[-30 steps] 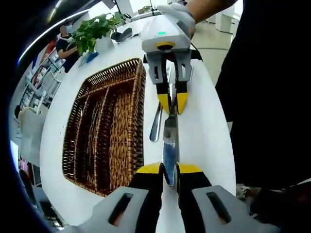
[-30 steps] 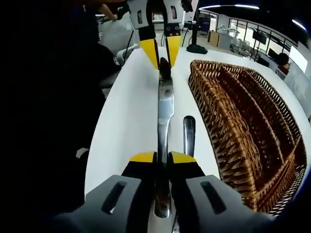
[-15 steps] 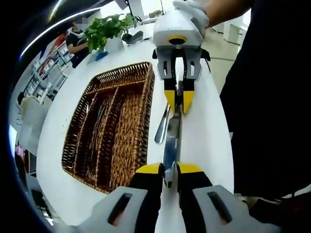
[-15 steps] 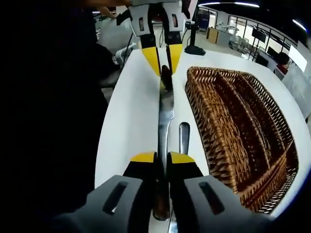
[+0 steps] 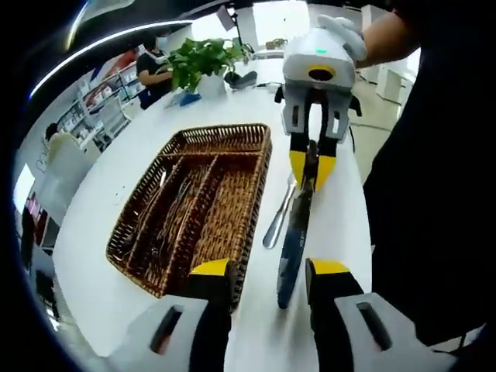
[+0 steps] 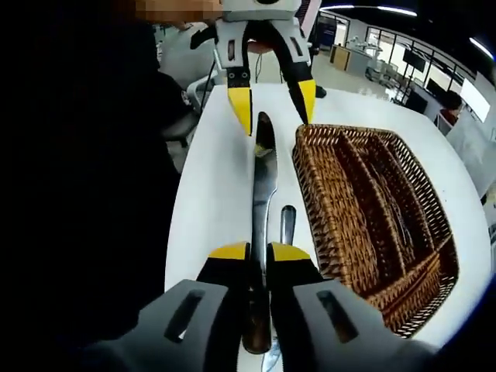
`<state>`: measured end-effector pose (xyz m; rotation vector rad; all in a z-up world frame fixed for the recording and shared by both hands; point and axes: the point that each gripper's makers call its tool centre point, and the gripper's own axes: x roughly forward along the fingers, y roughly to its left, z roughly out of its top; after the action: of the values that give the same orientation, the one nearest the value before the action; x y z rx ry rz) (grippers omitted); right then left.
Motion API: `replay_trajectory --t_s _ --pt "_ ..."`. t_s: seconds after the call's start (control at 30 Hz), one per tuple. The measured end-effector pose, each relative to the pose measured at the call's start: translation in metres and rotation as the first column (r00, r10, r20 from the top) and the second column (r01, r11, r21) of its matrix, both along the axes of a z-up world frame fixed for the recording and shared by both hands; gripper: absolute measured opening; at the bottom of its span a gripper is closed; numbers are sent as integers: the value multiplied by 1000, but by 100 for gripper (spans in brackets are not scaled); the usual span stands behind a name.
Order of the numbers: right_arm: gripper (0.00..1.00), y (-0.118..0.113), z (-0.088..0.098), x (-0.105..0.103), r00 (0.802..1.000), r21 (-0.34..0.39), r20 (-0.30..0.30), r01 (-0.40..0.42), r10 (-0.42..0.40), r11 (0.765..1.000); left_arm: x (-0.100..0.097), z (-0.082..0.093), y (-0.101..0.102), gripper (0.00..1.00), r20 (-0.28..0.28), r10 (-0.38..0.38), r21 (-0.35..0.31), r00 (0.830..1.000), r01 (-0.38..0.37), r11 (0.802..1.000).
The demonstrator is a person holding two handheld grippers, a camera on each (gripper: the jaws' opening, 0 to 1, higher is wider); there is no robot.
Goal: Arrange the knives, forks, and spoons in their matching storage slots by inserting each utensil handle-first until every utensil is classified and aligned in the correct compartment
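Knife handed to the right gripper, blade pointing at the left one.

The right gripper (image 6: 258, 252) is clamped on the handle end of the knife (image 6: 263, 174), held above the white table (image 6: 213, 194). The left gripper (image 5: 260, 270) has its jaws spread, the blade tip between them untouched. The knife's long axis runs straight from one gripper to the other, alongside the wicker tray (image 5: 232, 186), which lies just beside it. A spoon (image 5: 277, 223) rests on the table between knife and tray.
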<state>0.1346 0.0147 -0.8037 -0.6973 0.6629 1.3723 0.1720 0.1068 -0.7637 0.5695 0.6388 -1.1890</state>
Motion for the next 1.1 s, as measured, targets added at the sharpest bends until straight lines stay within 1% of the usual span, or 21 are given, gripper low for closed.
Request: replay_trajectory --t_s 0.07,0.13,0.17,0.2,0.23,0.27,0.3,0.37,0.43,0.47,0.5,0.53,0.63,0.7,0.77,0.83,0.9,0.97,1.03,1.1 --pt "6 -2 5 1 1000 -4 4 6 -6 1000 2 7 1 52 2 44 -42 999 -44 998" --pt "6 -5 9 2 1000 -10 7 13 -13 1000 8 15 6 60 19 102 -85 995 -100 991" --pt "6 -6 11 3 1000 -15 14 13 -13 1000 9 18 8 65 21 126 -101 992 -123 987" --pt "6 -7 13 4 1000 -19 14 15 -15 1000 12 21 10 70 34 148 -116 988 -144 983" --pt "6 -9 15 4 1000 -25 15 16 -16 1000 14 25 14 74 39 193 -136 980 -186 973" --pt "6 -10 17 5 1000 -33 23 11 -10 999 12 25 16 77 25 205 -144 978 -200 969" --pt "6 -11 20 6 1000 -36 26 10 -9 999 12 26 18 80 25 214 -148 977 -208 967" --pt "6 -12 25 7 999 -38 35 7 -6 999 14 28 25 86 44 256 -163 966 -246 956" --pt "6 -13 31 9 999 -44 44 7 -5 999 13 31 30 93 26 300 -192 953 -290 938" --pt "6 -14 34 9 999 -47 46 6 -3 999 13 34 33 97 23 323 -204 946 -312 928" --pt "6 -15 37 10 999 -51 54 2 1 999 14 37 35 99 30 340 -216 940 -326 920" --pt "6 -15 39 10 998 -55 59 0 3 998 13 39 37 99 34 347 -221 937 -331 917" --pt "6 -18 48 11 998 -74 59 -1 5 997 10 48 45 99 19 383 -241 923 -368 898" --pt "6 -18 56 11 997 -84 70 -15 21 996 8 57 47 99 -12 418 -295 908 -403 866" --pt "6 -18 64 13 997 -86 78 -17 23 996 6 65 51 99 -7 436 -321 900 -415 851" --pt "6 -18 70 15 996 -88 86 -18 25 996 5 69 55 99 11 446 -330 895 -418 846" --pt "6 -18 76 17 995 -87 97 -18 27 996 5 72 59 99 13 454 -335 891 -424 841" --pt "6 -17 79 19 994 -87 103 -15 24 996 6 75 64 99 18 470 -350 882 -435 830" --pt "6 -18 82 21 994 -93 109 -17 27 996 6 78 66 99 19 478 -360 878 -440 823" --pt "6 -18 86 22 993 -94 111 -17 28 995 7 80 69 100 30 487 -363 873 -444 819"
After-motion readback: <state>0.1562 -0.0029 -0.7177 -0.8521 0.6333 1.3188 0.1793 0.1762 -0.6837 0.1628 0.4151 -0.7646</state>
